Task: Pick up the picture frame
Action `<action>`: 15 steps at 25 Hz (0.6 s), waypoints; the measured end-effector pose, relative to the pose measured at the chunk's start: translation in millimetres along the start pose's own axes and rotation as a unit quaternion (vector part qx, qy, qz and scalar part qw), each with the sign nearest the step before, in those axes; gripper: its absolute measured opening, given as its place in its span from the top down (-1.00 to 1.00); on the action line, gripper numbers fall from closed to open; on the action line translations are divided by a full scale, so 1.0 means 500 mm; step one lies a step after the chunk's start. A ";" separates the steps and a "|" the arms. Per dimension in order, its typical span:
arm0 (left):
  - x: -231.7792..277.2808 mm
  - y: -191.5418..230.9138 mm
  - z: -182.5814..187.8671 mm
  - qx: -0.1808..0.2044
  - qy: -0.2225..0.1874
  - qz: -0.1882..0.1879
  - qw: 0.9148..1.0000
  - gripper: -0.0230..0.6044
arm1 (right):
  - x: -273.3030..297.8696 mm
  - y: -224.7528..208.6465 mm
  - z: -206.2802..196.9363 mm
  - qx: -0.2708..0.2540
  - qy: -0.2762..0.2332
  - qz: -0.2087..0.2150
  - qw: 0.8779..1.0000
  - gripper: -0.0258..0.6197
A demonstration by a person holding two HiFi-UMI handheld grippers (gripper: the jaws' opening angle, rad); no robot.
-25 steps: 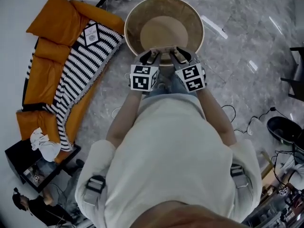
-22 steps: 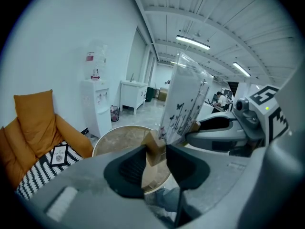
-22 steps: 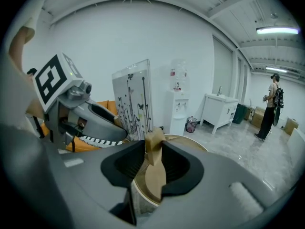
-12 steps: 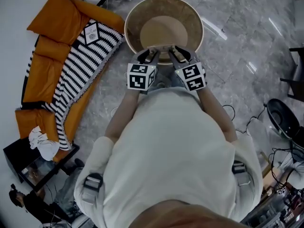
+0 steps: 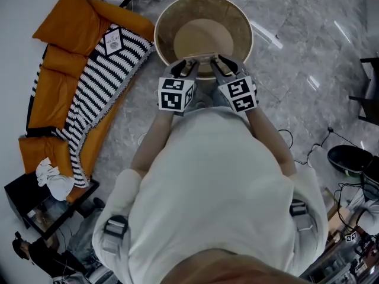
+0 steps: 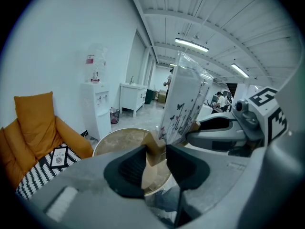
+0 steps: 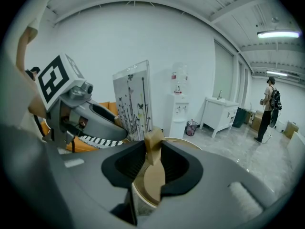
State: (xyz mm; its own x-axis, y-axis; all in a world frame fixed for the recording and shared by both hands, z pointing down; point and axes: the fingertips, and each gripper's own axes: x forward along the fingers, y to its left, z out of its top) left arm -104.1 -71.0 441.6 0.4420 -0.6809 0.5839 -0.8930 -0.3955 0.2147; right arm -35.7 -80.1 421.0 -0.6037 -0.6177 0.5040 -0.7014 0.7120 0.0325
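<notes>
- We see a grey marble floor (image 5: pixel 296 58) under everything here.
- A round table (image 5: pixel 161 25) with a raised rim and tan top stands on it.
- Orange cushions (image 5: pixel 59 93) lie left of the table, with a striped blanket (image 5: pixel 98 84) over them.
- Cables (image 5: pixel 307 156) trail at the right, near a black bin (image 5: pixel 349 158).

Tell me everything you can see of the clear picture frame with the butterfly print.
The clear picture frame is a see-through panel printed with dark butterflies and stems, upright on pale wooden blocks. The left gripper clamps one block; the right gripper, jaws closing, has the other between its pads. It is at the near rim of the round beige table.
</notes>
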 end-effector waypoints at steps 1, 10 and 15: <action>0.001 0.000 0.000 0.000 0.001 0.000 1.000 0.50 | 0.001 -0.001 0.000 0.000 0.001 0.000 1.000 0.61; -0.005 -0.003 -0.008 0.001 0.002 -0.003 1.000 0.50 | -0.004 0.007 -0.006 -0.002 0.002 -0.001 1.000 0.61; -0.006 -0.004 -0.004 -0.001 0.000 -0.002 1.000 0.50 | -0.006 0.005 -0.002 -0.004 0.001 -0.001 1.000 0.61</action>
State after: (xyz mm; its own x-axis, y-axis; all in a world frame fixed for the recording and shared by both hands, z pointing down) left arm -103.9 -67.1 441.2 0.4452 -0.6793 0.5834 -0.8917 -0.3962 0.2191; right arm -35.4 -76.0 420.4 -0.6021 -0.6180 0.5056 -0.6994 0.7137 0.0395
